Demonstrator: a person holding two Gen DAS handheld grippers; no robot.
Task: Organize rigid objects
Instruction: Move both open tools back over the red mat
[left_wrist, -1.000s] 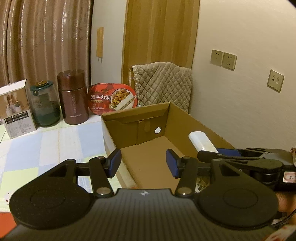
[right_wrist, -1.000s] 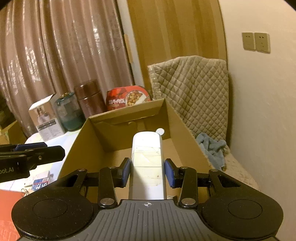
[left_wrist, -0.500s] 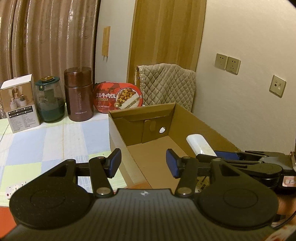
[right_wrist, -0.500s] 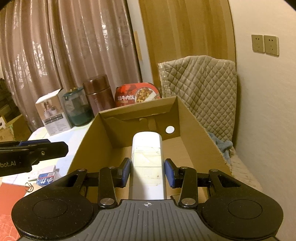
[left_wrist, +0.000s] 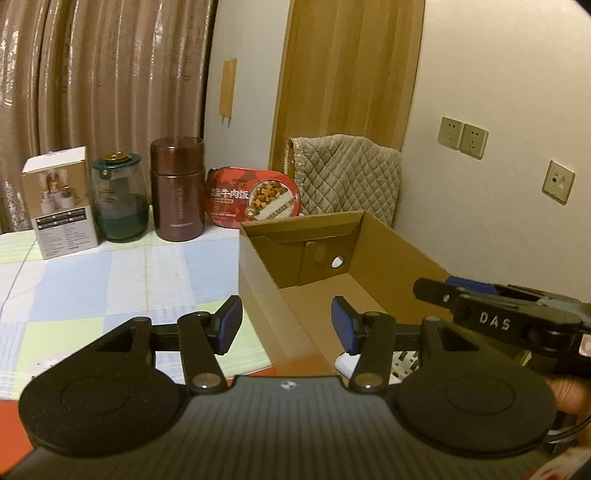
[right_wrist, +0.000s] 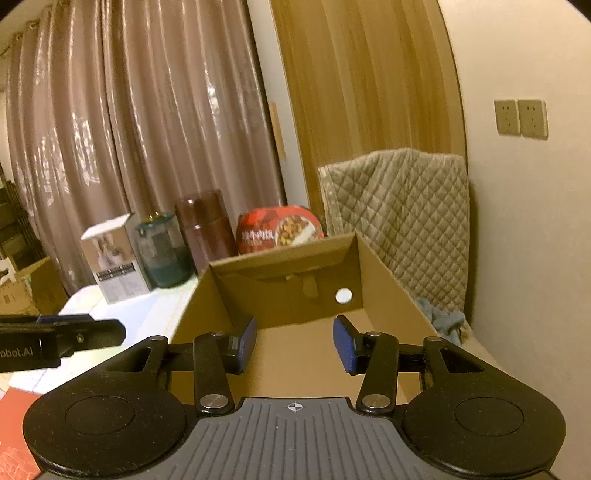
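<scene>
Cardboard box sits at the table's right edge, against the wall. We hold the right gripper above its bare floor, jaws apart, nothing gripped. Left gripper straddles the box's left wall, jaws apart. White object lies partly hidden below.

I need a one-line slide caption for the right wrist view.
Open right gripper above a cardboard box, with nothing between its fingers; jars and food packs stand behind.

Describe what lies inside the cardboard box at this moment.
The cardboard box shows bare brown floor. A white object peeks out near its front; the left gripper hides that corner.
</scene>
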